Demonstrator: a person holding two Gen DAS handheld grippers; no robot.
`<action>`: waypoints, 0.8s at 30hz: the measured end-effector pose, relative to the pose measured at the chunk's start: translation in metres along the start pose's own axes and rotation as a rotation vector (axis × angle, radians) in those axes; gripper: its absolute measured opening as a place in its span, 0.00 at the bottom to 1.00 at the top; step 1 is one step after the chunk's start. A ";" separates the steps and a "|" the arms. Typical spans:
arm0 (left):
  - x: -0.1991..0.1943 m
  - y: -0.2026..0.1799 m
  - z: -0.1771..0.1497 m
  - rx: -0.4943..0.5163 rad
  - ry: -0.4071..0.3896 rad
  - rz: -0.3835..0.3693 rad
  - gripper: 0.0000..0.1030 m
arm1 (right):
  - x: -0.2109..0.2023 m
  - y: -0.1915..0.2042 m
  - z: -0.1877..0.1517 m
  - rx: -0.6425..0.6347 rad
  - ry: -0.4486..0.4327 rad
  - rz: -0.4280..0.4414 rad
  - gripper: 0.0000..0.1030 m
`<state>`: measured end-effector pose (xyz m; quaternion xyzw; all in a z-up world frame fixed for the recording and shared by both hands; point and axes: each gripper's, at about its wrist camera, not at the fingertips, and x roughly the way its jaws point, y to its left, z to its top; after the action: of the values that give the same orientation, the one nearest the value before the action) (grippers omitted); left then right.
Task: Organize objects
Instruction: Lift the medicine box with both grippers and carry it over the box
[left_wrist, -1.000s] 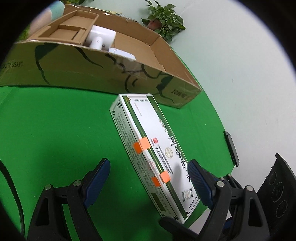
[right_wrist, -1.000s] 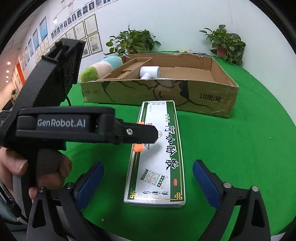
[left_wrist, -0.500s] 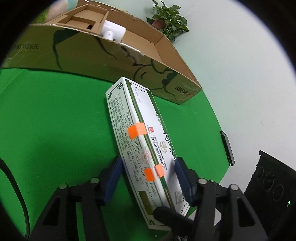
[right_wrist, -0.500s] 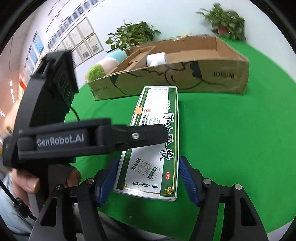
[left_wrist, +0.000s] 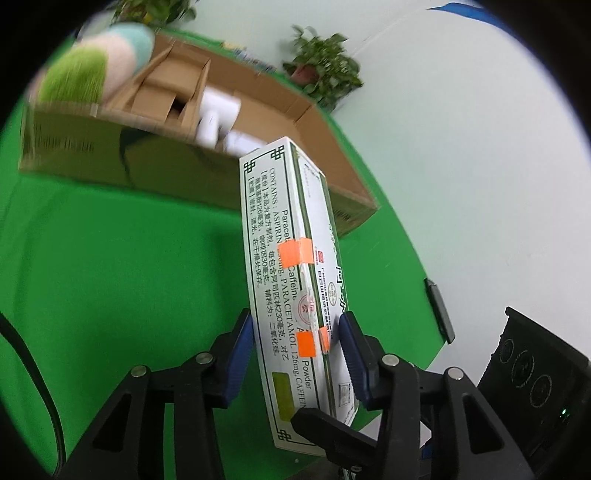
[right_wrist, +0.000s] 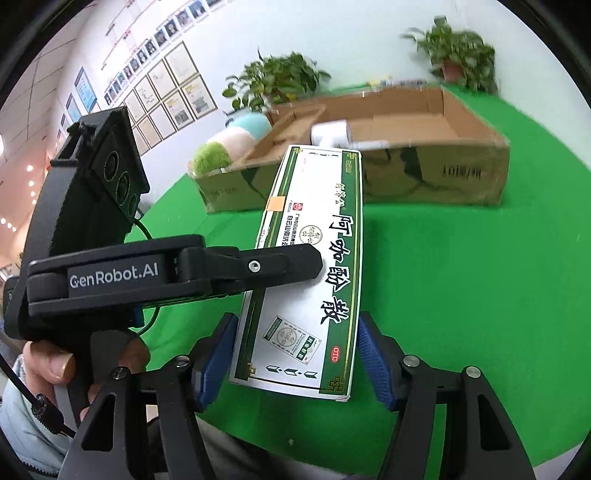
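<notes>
Medicine box (left_wrist: 291, 280) sits between both claws, long axis running to 12 o'clock: left gripper (left_wrist: 295, 354) closing onto its narrow faces, right gripper (right_wrist: 295, 354) clamped across its near end, above green table (right_wrist: 461, 277).

Both wrist views close, angled down along their jaws, sharing medicine box (left_wrist: 291, 280) and cardboard carton (right_wrist: 436, 173)
</notes>
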<state>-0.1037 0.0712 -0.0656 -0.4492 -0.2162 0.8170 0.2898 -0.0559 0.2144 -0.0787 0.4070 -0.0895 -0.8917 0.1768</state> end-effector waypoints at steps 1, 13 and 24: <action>-0.004 -0.004 0.004 0.015 -0.012 -0.001 0.43 | -0.004 0.003 0.003 -0.010 -0.021 -0.006 0.60; -0.039 -0.053 0.049 0.177 -0.128 0.018 0.42 | -0.037 0.020 0.061 -0.081 -0.194 -0.063 0.58; -0.031 -0.061 0.094 0.181 -0.139 0.011 0.42 | -0.041 0.010 0.112 -0.100 -0.221 -0.076 0.58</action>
<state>-0.1539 0.0869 0.0376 -0.3646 -0.1588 0.8639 0.3090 -0.1137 0.2231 0.0255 0.3000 -0.0483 -0.9405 0.1521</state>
